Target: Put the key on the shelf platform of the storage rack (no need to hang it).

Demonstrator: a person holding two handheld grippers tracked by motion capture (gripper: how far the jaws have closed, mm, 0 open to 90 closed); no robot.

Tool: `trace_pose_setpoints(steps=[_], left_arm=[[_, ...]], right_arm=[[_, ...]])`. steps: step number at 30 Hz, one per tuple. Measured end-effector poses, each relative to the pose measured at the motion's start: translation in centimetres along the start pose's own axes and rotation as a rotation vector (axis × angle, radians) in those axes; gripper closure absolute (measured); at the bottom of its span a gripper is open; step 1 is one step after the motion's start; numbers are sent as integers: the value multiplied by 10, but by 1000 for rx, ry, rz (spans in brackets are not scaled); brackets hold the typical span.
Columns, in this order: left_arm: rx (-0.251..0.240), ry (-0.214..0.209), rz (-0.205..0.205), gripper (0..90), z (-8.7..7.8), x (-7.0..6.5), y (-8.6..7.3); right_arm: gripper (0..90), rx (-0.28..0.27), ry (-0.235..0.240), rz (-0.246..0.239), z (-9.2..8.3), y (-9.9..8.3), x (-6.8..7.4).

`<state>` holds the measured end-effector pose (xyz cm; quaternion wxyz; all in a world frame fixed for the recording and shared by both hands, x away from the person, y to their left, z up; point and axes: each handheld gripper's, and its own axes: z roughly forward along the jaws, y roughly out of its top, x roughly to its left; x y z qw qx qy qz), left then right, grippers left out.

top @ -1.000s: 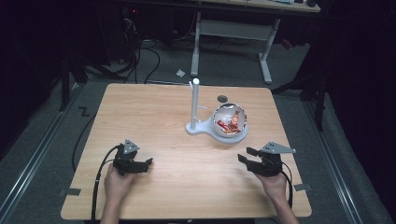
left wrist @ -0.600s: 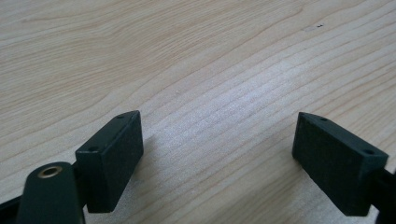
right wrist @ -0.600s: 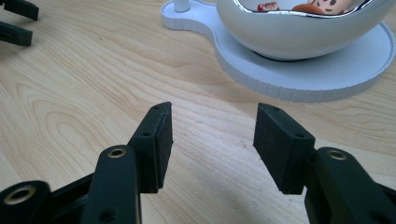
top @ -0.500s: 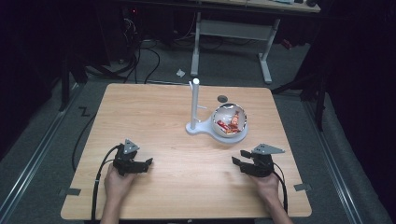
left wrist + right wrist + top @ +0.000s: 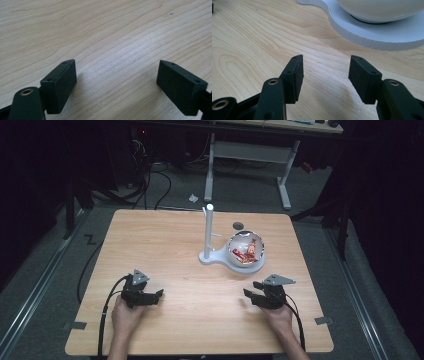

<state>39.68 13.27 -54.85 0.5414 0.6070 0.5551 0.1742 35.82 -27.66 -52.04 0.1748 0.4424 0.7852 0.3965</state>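
**Two open grippers on a wooden table, bowl on a white stand behind them**

On the near half of the wooden table (image 5: 165, 245) both grippers sit low, each held by a hand coming in from the bottom edge. Left gripper (image 5: 156, 295) has its jaws spread wide with nothing but bare wood between them, and the left gripper view shows the same gap (image 5: 116, 77). Right gripper (image 5: 248, 294) is spread too, a bit narrower, nothing held (image 5: 325, 72).

Just past the right gripper is a white stand (image 5: 215, 256) with an upright post, and a shiny round bowl (image 5: 235, 251) sits on its flat base. There's something red and orange inside the bowl (image 5: 246, 253), maybe wrapped snacks, honestly too small to tell. In the right gripper view the bowl (image 5: 382, 7) is cut off at the top, so you get just its pale underside and the edge of the base (image 5: 372, 35).

Small dark round thing (image 5: 238, 225) on the table behind the bowl, can't make out what it is. Room around the table is mostly too dark to read.
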Motion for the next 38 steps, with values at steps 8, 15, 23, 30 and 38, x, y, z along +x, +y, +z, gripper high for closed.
trace_pose_setpoints(steps=[8,15,23,30,38], left_arm=[[0,0,0,166,0,0,0],[0,0,-1,166,0,0,0],[-1,1,-1,166,0,0,0],[-1,3,-1,166,0,0,0],[-1,4,-1,166,0,0,0]], right_arm=[[437,32,-28,2,8,-2,-3],[416,55,-65,-18,11,-3,-4],[380,82,-109,-37,12,-3,-8],[355,83,-117,-26,12,-3,-8],[355,83,-117,-26,12,-3,-8]])
